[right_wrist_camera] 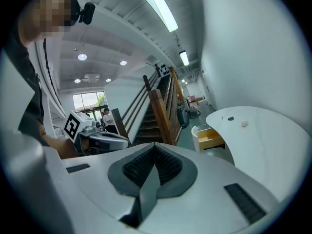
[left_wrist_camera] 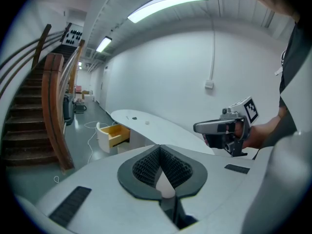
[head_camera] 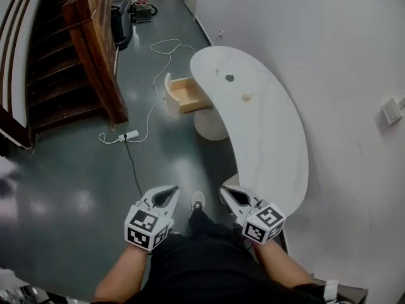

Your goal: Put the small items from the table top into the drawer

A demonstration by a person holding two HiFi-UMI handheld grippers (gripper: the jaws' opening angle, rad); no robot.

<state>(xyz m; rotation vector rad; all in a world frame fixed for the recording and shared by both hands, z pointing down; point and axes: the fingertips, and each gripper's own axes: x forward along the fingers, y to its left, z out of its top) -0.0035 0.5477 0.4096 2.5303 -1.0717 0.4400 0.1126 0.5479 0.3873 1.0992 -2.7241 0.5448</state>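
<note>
While the head view looked steeply down, the left hand-held gripper [head_camera: 166, 196] and the right hand-held gripper [head_camera: 230, 194] were held low before the person, above the grey floor [head_camera: 76, 170]. A dark round item [head_camera: 229, 78] and a small pale item [head_camera: 247, 97] lay apart on the far part of the white curved tabletop [head_camera: 278, 151], well away from both grippers. The drawer [head_camera: 185, 94] stood open at the tabletop's left side.

In the left gripper view, the jaws were together and held nothing. The right hand-held gripper was at the right side, and the items lay far ahead.

In the right gripper view, the jaws were also closed and empty. A wooden staircase [right_wrist_camera: 163, 108] rose beyond the open drawer.
</note>
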